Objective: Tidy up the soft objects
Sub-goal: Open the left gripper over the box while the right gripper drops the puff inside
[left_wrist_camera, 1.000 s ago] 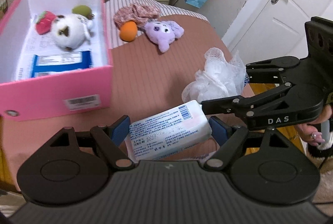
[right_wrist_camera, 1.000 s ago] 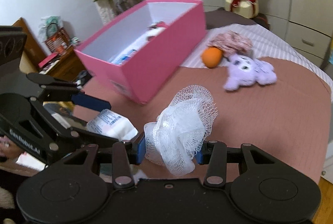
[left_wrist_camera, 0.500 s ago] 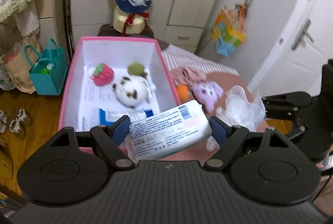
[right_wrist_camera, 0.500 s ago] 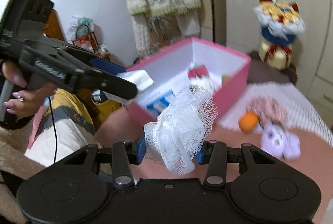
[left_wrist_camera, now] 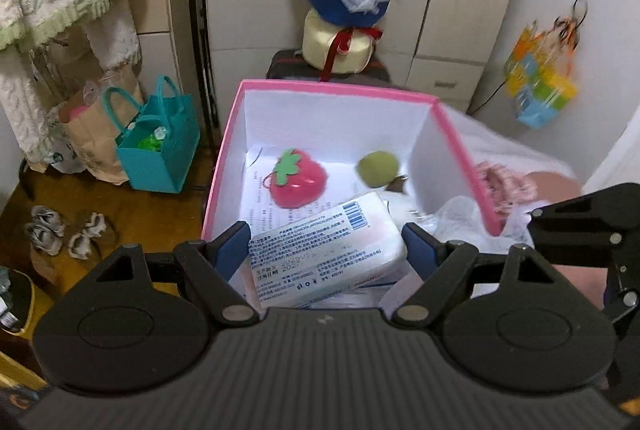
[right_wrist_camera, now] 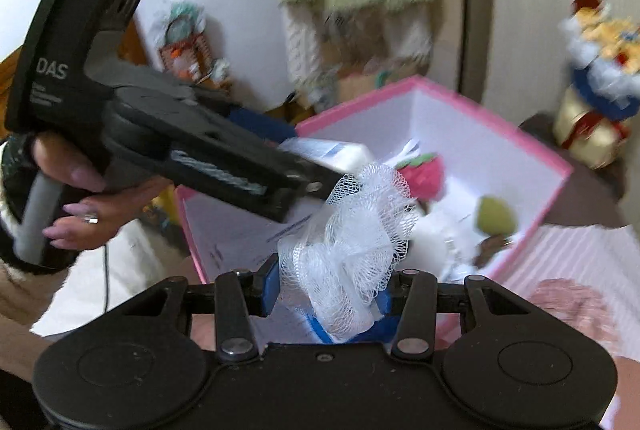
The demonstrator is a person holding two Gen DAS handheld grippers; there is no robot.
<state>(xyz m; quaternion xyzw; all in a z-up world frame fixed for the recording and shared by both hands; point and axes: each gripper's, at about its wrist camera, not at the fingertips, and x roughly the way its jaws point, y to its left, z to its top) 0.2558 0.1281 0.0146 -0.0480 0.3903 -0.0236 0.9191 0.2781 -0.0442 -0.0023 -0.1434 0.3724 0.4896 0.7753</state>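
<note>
Over pink box (left_wrist_camera: pixel 224 166), left tool (left_wrist_camera: pixel 326 254) gripping tissue pack (left_wrist_camera: pixel 324 262), white plush mostly hidden.

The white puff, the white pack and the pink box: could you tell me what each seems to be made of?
Puff: gathered nylon-like mesh, going by its open netting, held in the right hand-held gripper.
Pack: soft glossy plastic film with printed text and a barcode, probably tissues or wipes, held in the left hand-held gripper.
Box: likely matte paper-covered card, with thin stiff walls, pink outside and white inside.
</note>
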